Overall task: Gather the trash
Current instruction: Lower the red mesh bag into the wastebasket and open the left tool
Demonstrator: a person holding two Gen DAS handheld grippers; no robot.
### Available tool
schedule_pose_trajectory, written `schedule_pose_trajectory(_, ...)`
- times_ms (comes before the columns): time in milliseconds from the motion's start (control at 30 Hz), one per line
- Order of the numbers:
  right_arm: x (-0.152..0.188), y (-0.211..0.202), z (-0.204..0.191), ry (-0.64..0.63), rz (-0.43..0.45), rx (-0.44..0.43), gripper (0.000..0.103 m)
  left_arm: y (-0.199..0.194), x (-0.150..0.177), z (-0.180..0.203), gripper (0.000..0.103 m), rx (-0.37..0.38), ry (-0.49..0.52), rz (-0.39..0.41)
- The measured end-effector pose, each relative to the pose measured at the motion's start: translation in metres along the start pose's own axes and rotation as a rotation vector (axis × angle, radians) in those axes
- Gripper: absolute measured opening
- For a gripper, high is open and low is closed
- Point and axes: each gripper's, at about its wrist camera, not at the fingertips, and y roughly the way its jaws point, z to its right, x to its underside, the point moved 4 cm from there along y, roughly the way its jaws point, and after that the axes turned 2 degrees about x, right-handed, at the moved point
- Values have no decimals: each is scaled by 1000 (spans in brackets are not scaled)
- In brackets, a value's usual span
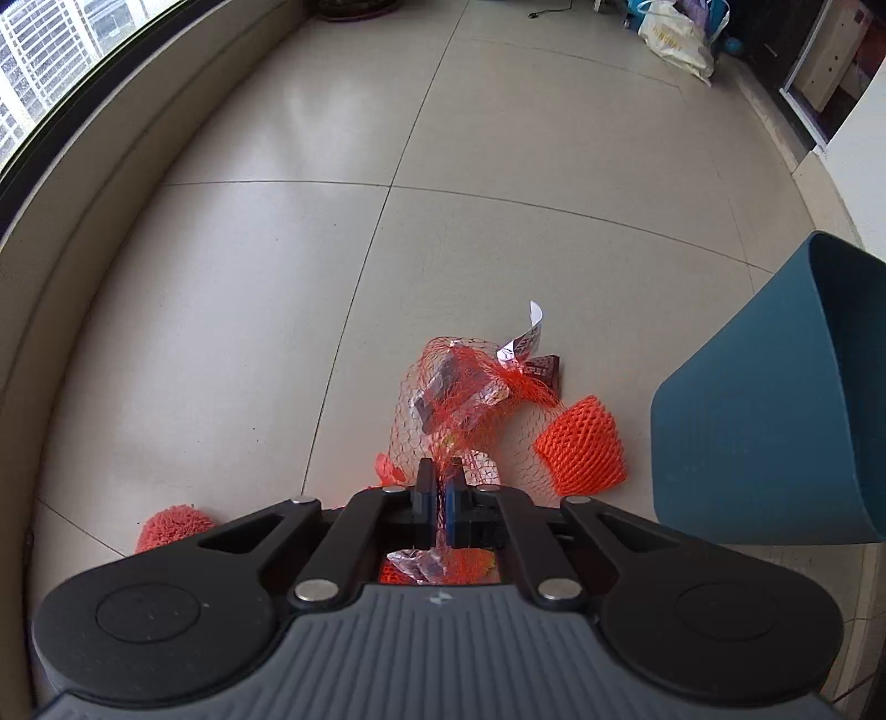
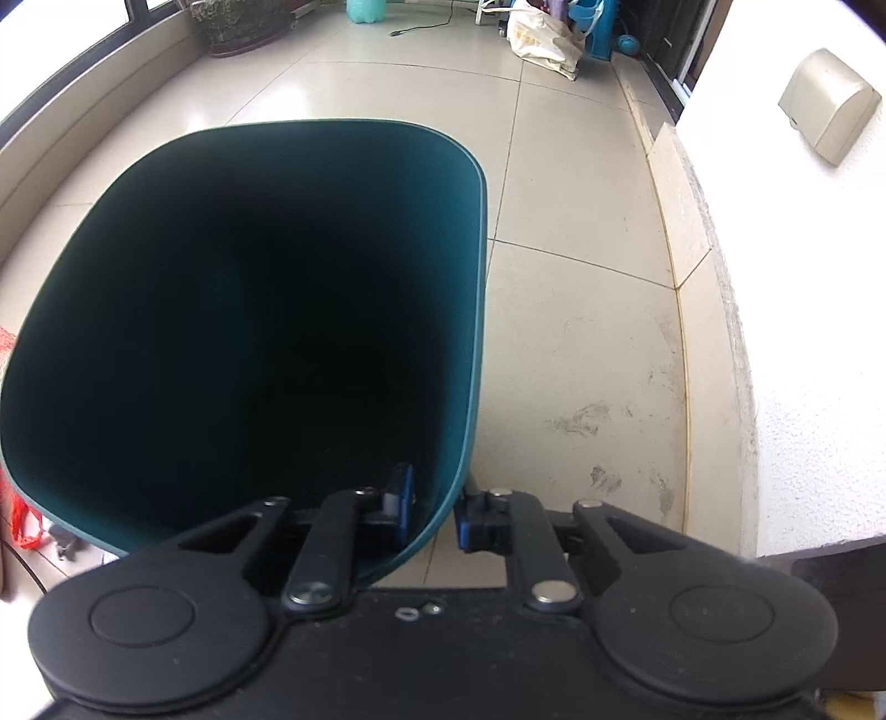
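Observation:
My left gripper [image 1: 441, 487] is shut on an orange net bag [image 1: 459, 399] that holds wrappers and crumpled plastic; the bag hangs forward from the fingertips just above the tiled floor. An orange foam fruit sleeve [image 1: 581, 446] lies on the floor right of it, and a dark red wrapper [image 1: 545, 368] with a white paper strip [image 1: 526, 335] lies behind. My right gripper [image 2: 434, 507] is shut on the rim of a teal trash bin [image 2: 266, 310], one finger inside, one outside. The bin tilts toward me, its inside dark. The bin also shows in the left wrist view [image 1: 764, 421] at the right.
Another orange foam piece [image 1: 174, 526] lies on the floor at lower left. A window ledge [image 1: 111, 183] curves along the left. A white wall with a raised step [image 2: 714, 310] runs on the right. Bags [image 1: 675, 39] and clutter stand at the far end.

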Motion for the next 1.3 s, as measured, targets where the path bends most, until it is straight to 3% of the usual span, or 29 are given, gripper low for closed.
schedule_pose_trajectory(267, 6, -2, -6, -12, -2, 20, 13, -104, -27, 59, 2, 114, 68, 135)
schedule_pose_trajectory(400, 2, 0, -6, -12, -9, 27, 13, -151, -43, 109, 2, 209, 133, 204)
schedule_pose_trajectory(633, -1, 1, -3, 4, -12, 18, 13, -178, -61, 217, 2, 339, 251, 293)
schedule_pose_trajectory(800, -2, 5, 6, 5, -8, 1, 13, -127, -64, 270, 2, 382, 256, 251)
schedule_pose_trajectory(933, -1, 6, 11, 9, 1, -13, 14, -68, -64, 280, 2, 383, 186, 191)
schedule_pose_trajectory(1067, 1, 7, 15, 14, 7, -27, 15, -4, -56, 280, 2, 312, 167, 83)
schedule_pose_trajectory(1167, 2, 7, 18, 14, 7, -34, 15, 36, -40, 283, 2, 232, 218, 14)
schedule_pose_trajectory(1300, 3, 8, 19, 12, 8, -35, 15, 65, -21, 291, 3, 180, 286, -48)
